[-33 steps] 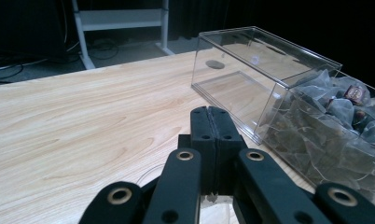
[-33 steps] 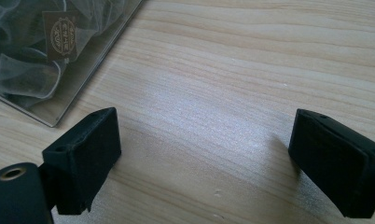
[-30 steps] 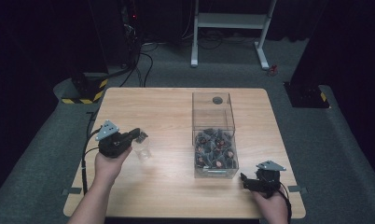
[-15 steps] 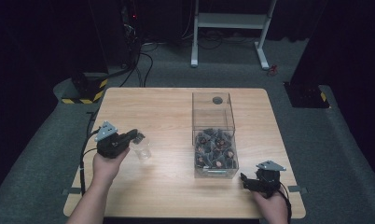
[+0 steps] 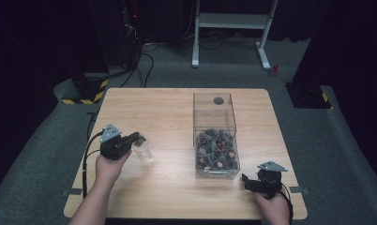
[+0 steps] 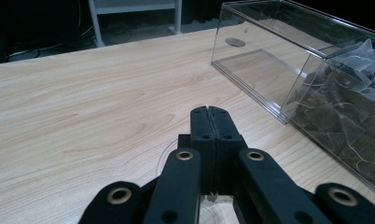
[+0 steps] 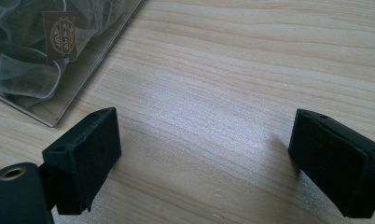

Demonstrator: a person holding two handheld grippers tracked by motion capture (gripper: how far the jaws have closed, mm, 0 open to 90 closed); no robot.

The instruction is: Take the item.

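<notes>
My left gripper (image 5: 137, 138) hangs over the left part of the wooden table (image 5: 168, 117), its jaws pressed together in the left gripper view (image 6: 208, 112). A small clear plastic cup (image 5: 143, 151) sits at its tips, and the thin rim (image 6: 163, 160) curves out from under the shut jaws, so the cup looks pinched by its wall. At the table's front right corner my right gripper (image 5: 245, 181) rests low. Its jaws stand wide apart over bare wood in the right gripper view (image 7: 204, 154), with nothing between them.
A tall clear plastic box (image 5: 214, 117) stands right of centre, its near half piled with mesh tea bags (image 5: 217, 153) bearing paper tags (image 7: 59, 35). A dark round mark (image 5: 218, 100) lies at the box's far end. Cables trail off the table's left edge.
The left gripper and the clear cup have drifted slightly toward the near edge together. The right gripper has stayed in place.
</notes>
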